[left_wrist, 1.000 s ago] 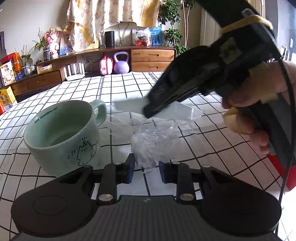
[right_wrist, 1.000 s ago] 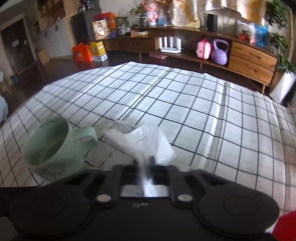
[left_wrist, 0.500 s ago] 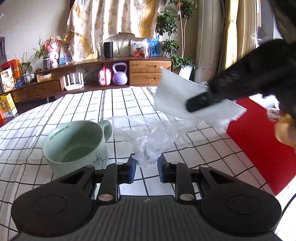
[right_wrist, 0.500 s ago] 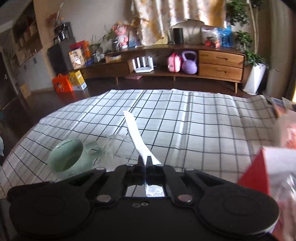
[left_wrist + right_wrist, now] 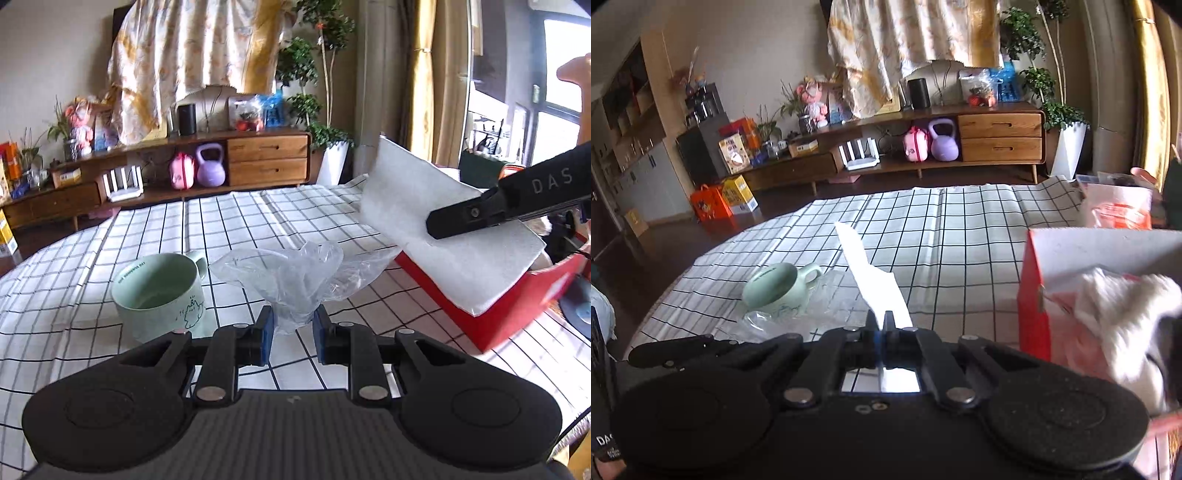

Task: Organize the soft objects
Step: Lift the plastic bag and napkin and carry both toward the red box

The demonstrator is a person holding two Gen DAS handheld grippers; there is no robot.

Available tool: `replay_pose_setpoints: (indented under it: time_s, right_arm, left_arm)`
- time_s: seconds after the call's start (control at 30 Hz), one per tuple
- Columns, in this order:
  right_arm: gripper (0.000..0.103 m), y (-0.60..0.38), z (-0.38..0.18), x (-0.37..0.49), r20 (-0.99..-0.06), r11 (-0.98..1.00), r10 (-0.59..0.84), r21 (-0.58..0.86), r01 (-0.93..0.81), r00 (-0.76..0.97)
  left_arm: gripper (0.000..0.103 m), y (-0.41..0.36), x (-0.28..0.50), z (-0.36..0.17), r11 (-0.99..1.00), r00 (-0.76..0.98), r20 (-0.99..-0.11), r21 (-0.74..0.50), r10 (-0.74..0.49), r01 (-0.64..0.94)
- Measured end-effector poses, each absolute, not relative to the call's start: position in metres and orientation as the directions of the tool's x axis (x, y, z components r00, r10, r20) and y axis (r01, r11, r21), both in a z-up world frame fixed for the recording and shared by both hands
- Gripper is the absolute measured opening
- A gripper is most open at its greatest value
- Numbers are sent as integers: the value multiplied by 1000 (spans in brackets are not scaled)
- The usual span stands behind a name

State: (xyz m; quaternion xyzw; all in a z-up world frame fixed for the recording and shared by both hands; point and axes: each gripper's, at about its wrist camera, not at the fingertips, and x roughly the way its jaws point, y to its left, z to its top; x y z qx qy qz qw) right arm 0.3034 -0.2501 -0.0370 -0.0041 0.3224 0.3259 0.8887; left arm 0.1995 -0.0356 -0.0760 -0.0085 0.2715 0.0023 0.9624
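While the left hand-held gripper [image 5: 291, 328] pinches the bunched neck of a clear plastic bag [image 5: 295, 273] between its blue pads, the bag spreads out like a funnel above them, lifted over the tabletop [image 5: 74, 280]. Its jaws have just been closing a little on the bag, and the crumpled film fills the narrow gap between them.

The right hand-held gripper [image 5: 880, 325] is fully closed on a white paper tissue [image 5: 875, 280]. In the right wrist view the tissue stands up from the shut jaws as a thin strip, seen on its edge. In the left wrist view the same tissue [image 5: 443, 236] shows as a broad flat sheet, held in the air over the open top of a red cardboard box [image 5: 517, 306] that stands at the right edge of the tabletop. Inside this box [image 5: 1034, 295] lies something white and soft, but it is blurred and I cannot tell what it is.

A pale green mug [image 5: 159, 295] with a small cartoon drawing stands upright on the black-and-white checked cloth, just beside the bag, on its left, and its handle points toward the bag. In the right wrist view more clear film lies on the cloth near the mug [image 5: 775, 288].
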Motion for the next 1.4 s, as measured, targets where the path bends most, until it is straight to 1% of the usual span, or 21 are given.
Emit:
replay_pose_setpoints:
  time_s: [0.37,0.57,0.73,1.0,1.13,1.4]
  right_arm:
    - [1,-298,-11,271,-506,829,545,204,-521,669]
    - [1,-325,4,270,-483,865,494,186,-467,723]
    - [1,-353,13,271,-451,886,462,184,-426,764]
    - [1,-391,17,286,-418,918,397,177,-355,817]
    - [1,-412,17,296,-411,938,348,153,-312,842]
    - [1,-451,9,322,-407,969,246,132,-210,880]
  left_arm:
    - [21,-58,169,-33,999,900,-433,-22,-43,38]
    - [21,-76,172,-10,996,915,-394,-37,-88,80]
    - [21,-97,181,4,991,925,-357,-26,-129,129]
    - [21,-133,204,18,975,911,-353,-24,-215,220]
    - [21,-156,212,21,965,906,-344,0,-247,263]
    - [21,-194,238,21,942,884,-348,9,-313,337]
